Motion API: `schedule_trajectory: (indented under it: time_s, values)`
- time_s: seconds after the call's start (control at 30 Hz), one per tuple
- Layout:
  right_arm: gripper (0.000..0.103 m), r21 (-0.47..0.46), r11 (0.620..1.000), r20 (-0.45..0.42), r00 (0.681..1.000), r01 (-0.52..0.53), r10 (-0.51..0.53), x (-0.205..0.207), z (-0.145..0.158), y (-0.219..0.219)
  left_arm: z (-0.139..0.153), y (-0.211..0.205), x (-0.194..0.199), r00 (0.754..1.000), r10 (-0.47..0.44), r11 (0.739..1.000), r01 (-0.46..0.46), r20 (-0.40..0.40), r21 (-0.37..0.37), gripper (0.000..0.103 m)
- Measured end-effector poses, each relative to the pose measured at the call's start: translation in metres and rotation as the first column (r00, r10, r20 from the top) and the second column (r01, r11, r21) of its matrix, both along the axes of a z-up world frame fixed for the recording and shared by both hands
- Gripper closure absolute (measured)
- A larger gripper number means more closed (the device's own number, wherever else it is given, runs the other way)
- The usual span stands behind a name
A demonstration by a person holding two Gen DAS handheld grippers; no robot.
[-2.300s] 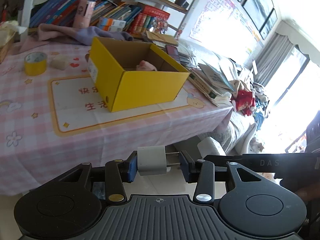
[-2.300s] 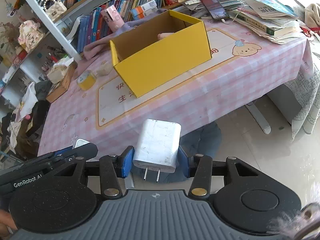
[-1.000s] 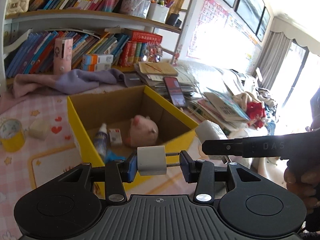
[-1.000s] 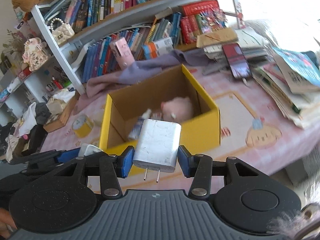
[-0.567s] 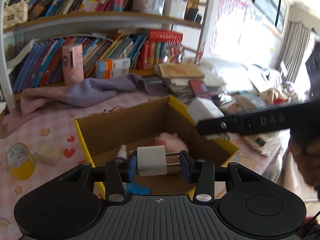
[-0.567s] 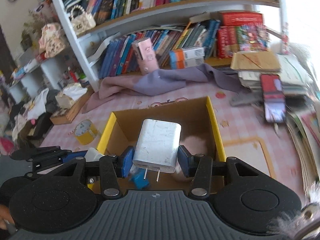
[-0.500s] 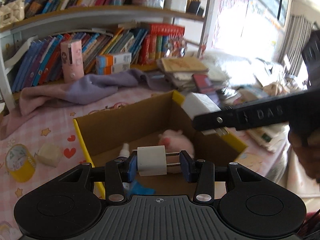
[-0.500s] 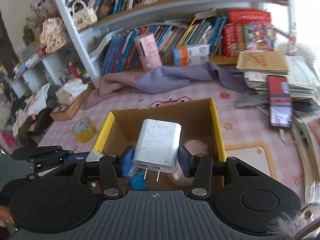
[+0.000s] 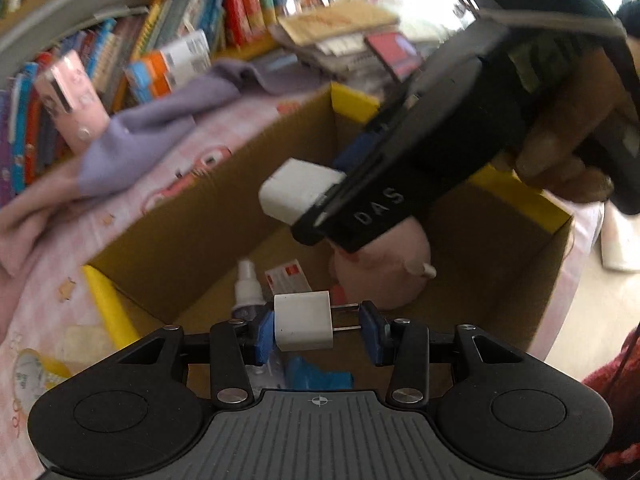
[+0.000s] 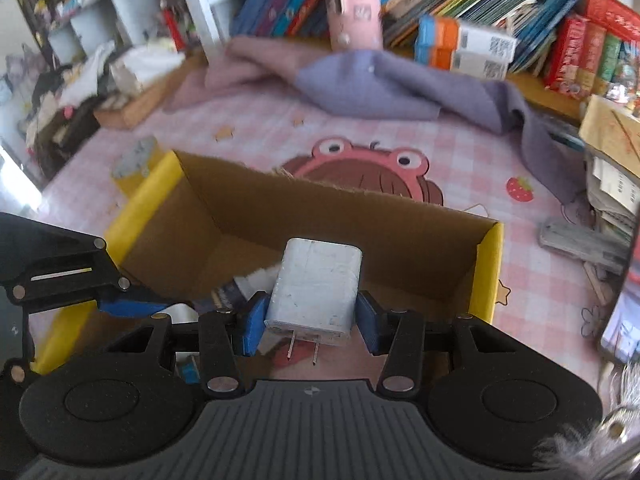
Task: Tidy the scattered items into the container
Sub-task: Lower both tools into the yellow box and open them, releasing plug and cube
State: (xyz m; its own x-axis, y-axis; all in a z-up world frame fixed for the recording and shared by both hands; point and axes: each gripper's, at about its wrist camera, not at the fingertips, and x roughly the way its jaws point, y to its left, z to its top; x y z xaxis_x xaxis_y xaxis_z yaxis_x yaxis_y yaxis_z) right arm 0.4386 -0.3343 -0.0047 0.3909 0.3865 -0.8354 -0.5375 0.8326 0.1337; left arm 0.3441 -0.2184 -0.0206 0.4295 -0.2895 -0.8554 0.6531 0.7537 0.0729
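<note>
My left gripper (image 9: 318,330) is shut on a small white plug adapter (image 9: 303,326), its prongs against the right pad, held over the open yellow cardboard box (image 9: 112,312). My right gripper (image 10: 311,322) is shut on a larger white charger (image 10: 314,290), prongs pointing back, also above the box (image 10: 488,272). The right gripper with its charger (image 9: 298,194) shows in the left wrist view, over the box's middle. Inside the box lie a pink plush toy (image 9: 384,276), a small spray bottle (image 9: 248,284), a red-and-white packet (image 9: 288,276) and a blue item (image 9: 320,376).
The box stands on a pink checked tablecloth (image 10: 540,280). A yellow tape roll (image 10: 134,168) and a pale block (image 9: 82,344) lie left of it. A purple cloth (image 10: 380,88), a bookshelf (image 10: 460,8) behind, stacked papers and a phone (image 9: 390,52) at the right.
Both grippers have moved forward and tilted down over the box, each still holding its charger. The right gripper now hangs over the box's middle, close in front of the left one.
</note>
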Motion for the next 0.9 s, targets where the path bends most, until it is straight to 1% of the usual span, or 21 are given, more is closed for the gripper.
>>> schedule_trajectory:
  time_s: [0.1,0.2,0.3,0.33,0.43,0.47,0.57,0.73,0.9]
  values:
    - [0.058,-0.063,0.996,0.015,0.998,-0.062,0.063,0.004,-0.005,0.007,-0.007,-0.005,0.001,1.0,-0.017,0.999,0.018,-0.012,0.04,0.06]
    - [0.058,-0.095,0.991,0.024,0.995,-0.095,0.098,0.006,-0.009,0.011,-0.01,-0.005,0.005,0.999,-0.009,0.999,0.011,-0.032,0.044,0.06]
    - [0.058,-0.078,0.992,0.01,0.995,-0.099,0.1,0.01,-0.01,0.01,-0.011,-0.006,0.006,0.999,-0.001,0.999,0.003,-0.037,0.037,0.058]
    - [0.058,-0.072,0.993,0.007,0.995,-0.095,0.096,0.01,-0.01,0.009,-0.011,-0.007,0.007,0.999,0.002,0.999,0.0,-0.036,0.035,0.055]
    - [0.058,-0.039,0.996,0.01,0.997,-0.077,0.078,0.012,-0.008,0.005,-0.008,-0.007,0.003,1.0,0.019,0.999,-0.019,-0.004,0.041,0.034]
    - [0.056,-0.026,0.997,0.011,0.997,-0.072,0.072,0.013,-0.006,0.003,-0.008,-0.007,0.001,1.0,0.026,0.999,-0.026,0.011,0.047,0.031]
    - [0.052,0.011,0.999,0.021,0.998,-0.053,0.053,0.011,0.002,-0.003,-0.004,-0.005,-0.006,0.998,0.053,0.997,-0.055,0.044,0.053,0.031]
    - [0.05,0.052,0.998,0.032,0.999,-0.029,0.028,0.004,0.012,-0.011,0.006,0.004,-0.02,0.99,0.114,0.993,-0.115,0.077,0.009,0.028]
    - [0.049,0.077,0.997,0.05,0.999,-0.013,0.009,-0.011,0.017,-0.012,0.015,0.01,-0.03,0.981,0.155,0.988,-0.153,0.118,-0.022,0.024]
